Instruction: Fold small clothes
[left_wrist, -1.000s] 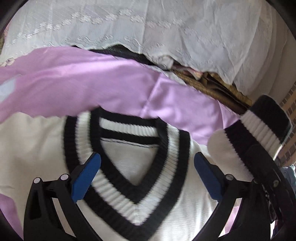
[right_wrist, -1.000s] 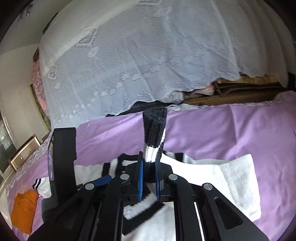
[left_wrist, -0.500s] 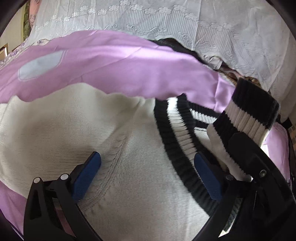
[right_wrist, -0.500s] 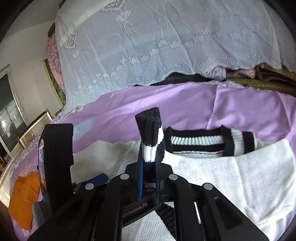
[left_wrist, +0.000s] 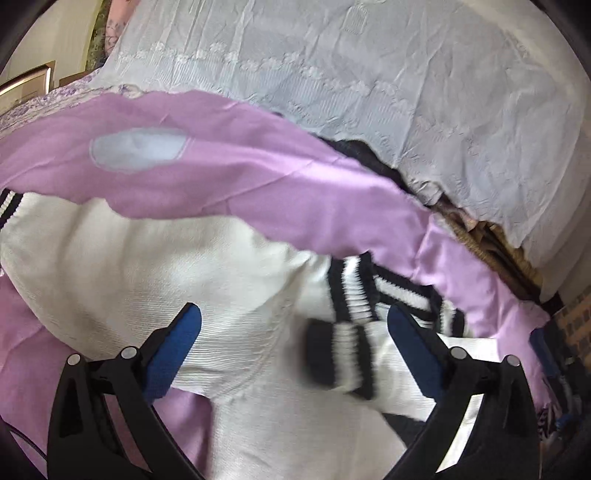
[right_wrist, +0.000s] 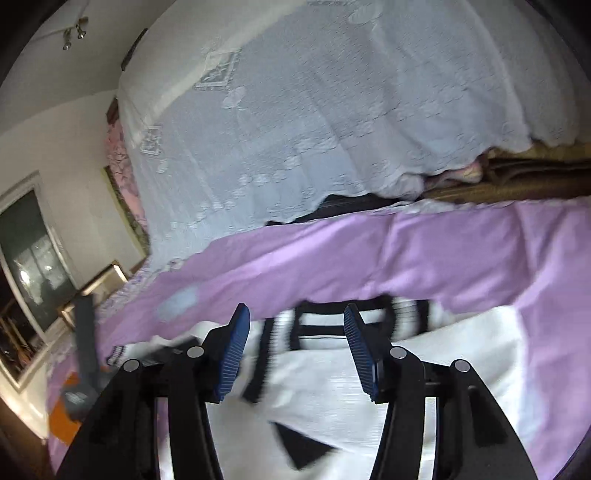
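A white knit sweater (left_wrist: 147, 266) with a black-and-white striped V collar (left_wrist: 373, 288) lies on the purple sheet (left_wrist: 240, 166). One sleeve is folded across its front, and the striped cuff (left_wrist: 340, 362) rests on the white body. My left gripper (left_wrist: 293, 312) hovers open over the sweater, with that cuff lying loose between its blue pads (left_wrist: 184, 332). In the right wrist view my right gripper (right_wrist: 296, 310) is opening its jaws above the sweater (right_wrist: 424, 369); nothing is pressed between them. The other sleeve's cuff (left_wrist: 7, 201) shows at the far left.
A white lace cover (right_wrist: 332, 129) drapes a tall pile behind the sheet, with brown folded blankets (right_wrist: 517, 184) under its right edge. An orange cloth (right_wrist: 62, 424) lies at the left near the bed's edge. A dark window (right_wrist: 26, 258) is on the left wall.
My right gripper let go of the striped cuff and its jaws parted; the cuff dropped onto the sweater's front. My left gripper slid left across the sweater, away from the collar.
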